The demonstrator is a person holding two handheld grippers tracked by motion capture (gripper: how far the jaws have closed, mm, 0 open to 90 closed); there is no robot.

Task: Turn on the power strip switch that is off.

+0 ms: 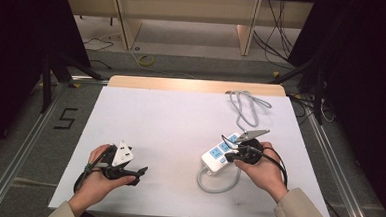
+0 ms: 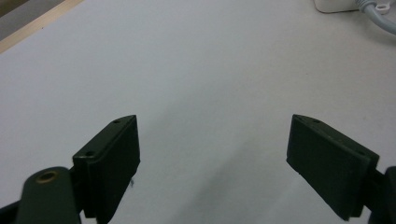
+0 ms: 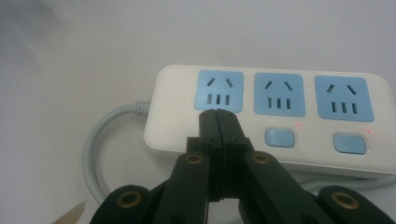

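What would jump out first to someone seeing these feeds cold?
First the white power strip with three blue sockets, lying right of centre on the white table, its grey cable looping toward the far edge. The right gripper has its jaws shut together, tips over the strip's leftmost switch spot, below the first socket. The left gripper sits over bare table at the near left, jaws wide apart and holding nothing.

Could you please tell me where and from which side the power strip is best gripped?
I would grip the power strip across its narrow width, jaws on the two long side walls, coming from above. It lies flat, sockets up, so the top gives no hold. Its cord leaves one end, so take the middle. The right gripper, shut, is closest.
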